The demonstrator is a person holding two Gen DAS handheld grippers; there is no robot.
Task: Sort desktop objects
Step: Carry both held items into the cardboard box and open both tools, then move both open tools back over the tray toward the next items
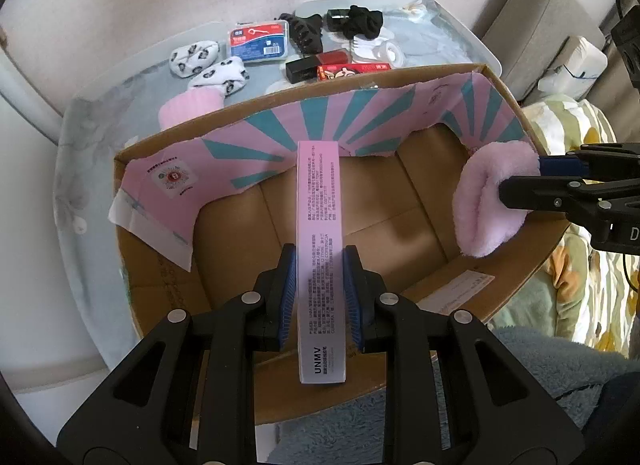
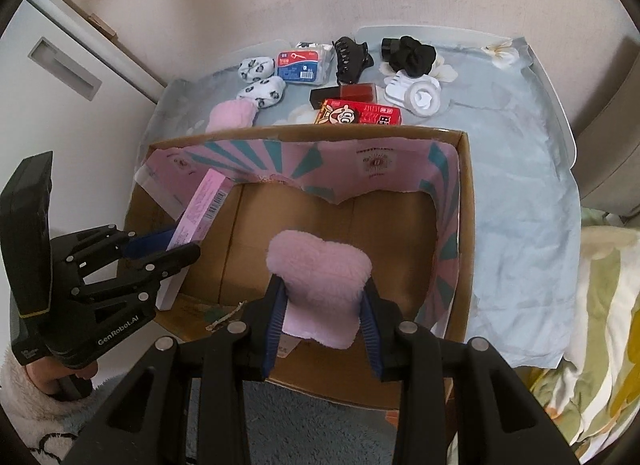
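Left gripper [image 1: 320, 297]: clamping the long pink printed carton [image 1: 319, 233] across its narrow width.
Right gripper [image 2: 324, 317]: pinching the fluffy pink fleece sock [image 2: 320, 277], which is bulging out past the pads.
Carton axis: running from 6 toward 12 o'clock in the left wrist view, its far end dipping into the open brown cardboard box [image 2: 466, 225].
Key relation: both held things are hanging over the box floor, the carton at its 9 o'clock side, the sock nearer 3 o'clock.
Judgement: releasing looks due next; each hand is serving its own side.
Remaining: a second pink sock [image 2: 232, 115] is lying beyond the box's 12 o'clock wall.
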